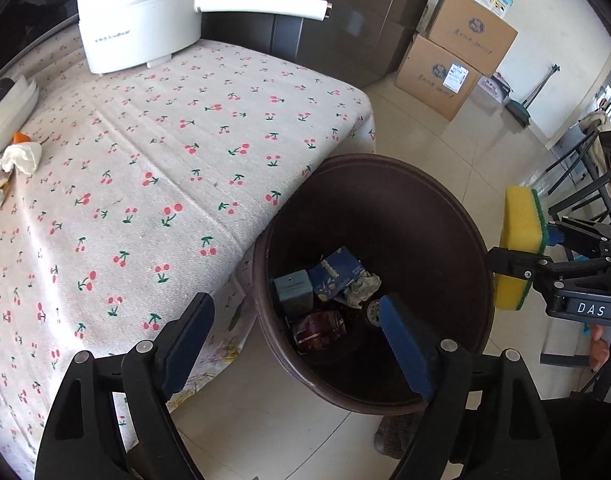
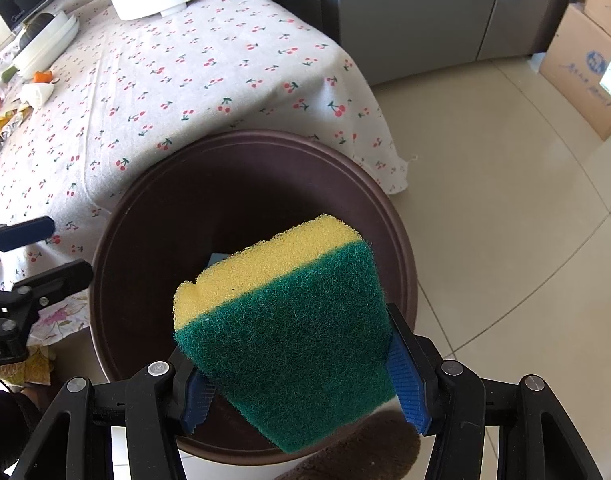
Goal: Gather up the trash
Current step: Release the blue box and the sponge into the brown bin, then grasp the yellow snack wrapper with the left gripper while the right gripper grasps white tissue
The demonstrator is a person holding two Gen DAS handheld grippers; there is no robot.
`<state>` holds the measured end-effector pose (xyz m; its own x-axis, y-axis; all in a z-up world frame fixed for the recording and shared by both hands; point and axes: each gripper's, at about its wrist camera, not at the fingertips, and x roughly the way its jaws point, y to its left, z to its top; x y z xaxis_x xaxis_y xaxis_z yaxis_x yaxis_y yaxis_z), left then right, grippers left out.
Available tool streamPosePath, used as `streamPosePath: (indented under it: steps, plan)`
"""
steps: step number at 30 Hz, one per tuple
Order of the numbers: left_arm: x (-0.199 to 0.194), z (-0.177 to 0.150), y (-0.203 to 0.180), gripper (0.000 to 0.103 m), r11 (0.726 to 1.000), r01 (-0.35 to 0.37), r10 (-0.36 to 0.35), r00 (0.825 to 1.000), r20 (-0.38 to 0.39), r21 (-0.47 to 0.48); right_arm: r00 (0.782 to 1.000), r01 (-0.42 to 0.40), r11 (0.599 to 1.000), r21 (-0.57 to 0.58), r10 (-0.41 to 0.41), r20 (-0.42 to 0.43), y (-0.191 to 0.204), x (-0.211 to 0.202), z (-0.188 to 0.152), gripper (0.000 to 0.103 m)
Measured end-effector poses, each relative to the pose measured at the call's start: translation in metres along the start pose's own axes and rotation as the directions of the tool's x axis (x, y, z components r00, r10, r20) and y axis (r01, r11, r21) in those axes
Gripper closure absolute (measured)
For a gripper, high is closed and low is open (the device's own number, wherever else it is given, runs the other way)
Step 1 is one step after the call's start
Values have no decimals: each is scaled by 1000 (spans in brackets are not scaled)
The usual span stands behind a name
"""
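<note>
Two grippers hung over a brown trash bin (image 1: 385, 204) that stood on pale floor tiles (image 2: 505, 240), close against the corner of a table draped in a cherry-print cloth (image 1: 177, 152). The right gripper (image 2: 301, 392) held a yellow-and-green sponge (image 2: 289, 332) clamped between its blue pads, green face toward the camera, above the bin's open mouth; the sponge blocked most of the bin's contents in that view, leaving only a sliver of blue visible. The left gripper (image 1: 301, 344) had its jaws spread wide and held nothing, one finger over the cloth's edge, the other over the bin. From that side, several pieces of trash lay at the bottom: a dark blue packet (image 1: 337, 272), a grey box (image 1: 293, 292), a crumpled scrap (image 1: 363, 286) and a reddish wrapper (image 1: 319, 328), their details lost in shadow. A white electric pot (image 1: 141, 20) sat at the far end of the table. At the frame's left edge, a crumpled tissue (image 1: 21, 156), an orange scrap and a white dish (image 1: 9, 120) were partly cut off. Cardboard boxes (image 1: 457, 56) were stacked beyond the table, with open floor between them and the bin.
</note>
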<state>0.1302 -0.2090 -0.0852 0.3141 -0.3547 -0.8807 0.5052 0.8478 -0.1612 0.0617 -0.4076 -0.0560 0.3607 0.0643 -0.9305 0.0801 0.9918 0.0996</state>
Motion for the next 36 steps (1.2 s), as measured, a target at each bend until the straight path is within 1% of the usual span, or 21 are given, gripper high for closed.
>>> streamPosePath:
  steps: [3, 4, 7, 8, 17, 23, 29, 36]
  plan:
    - [-7, -2, 10, 14, 1000, -14, 14, 1000, 4, -8, 1000, 3, 1000, -4, -3, -6, 5, 2, 2, 37]
    - [-10, -2, 14, 14, 1000, -19, 19, 1000, 5, -12, 1000, 5, 1000, -2, -5, -6, 6, 2, 2, 34]
    - [-17, -5, 25, 13, 999, -35, 35, 999, 11, -28, 1000, 2, 1000, 4, -2, -9, 10, 3, 5, 22]
    - [-20, -6, 29, 12, 999, -39, 40, 999, 12, -34, 1000, -3, 1000, 4, 3, -6, 11, 3, 5, 21]
    - [-40, -15, 71, 7, 992, -89, 92, 995, 25, -88, 1000, 3, 999, -32, -3, -12, 31, 7, 10, 19]
    - [-56, -27, 108, 6, 981, -131, 136, 990, 27, -144, 1000, 2, 999, -43, -2, -10, 45, 9, 17, 18]
    - [-74, -40, 148, 6, 960, -166, 178, 983, 36, -223, 1000, -4, 998, -65, 4, 5, 69, 11, 30, 17]
    - [-95, -57, 200, 6, 925, -206, 231, 972, 42, -321, 999, -32, 993, -112, 35, 18, 119, 14, 44, 16]
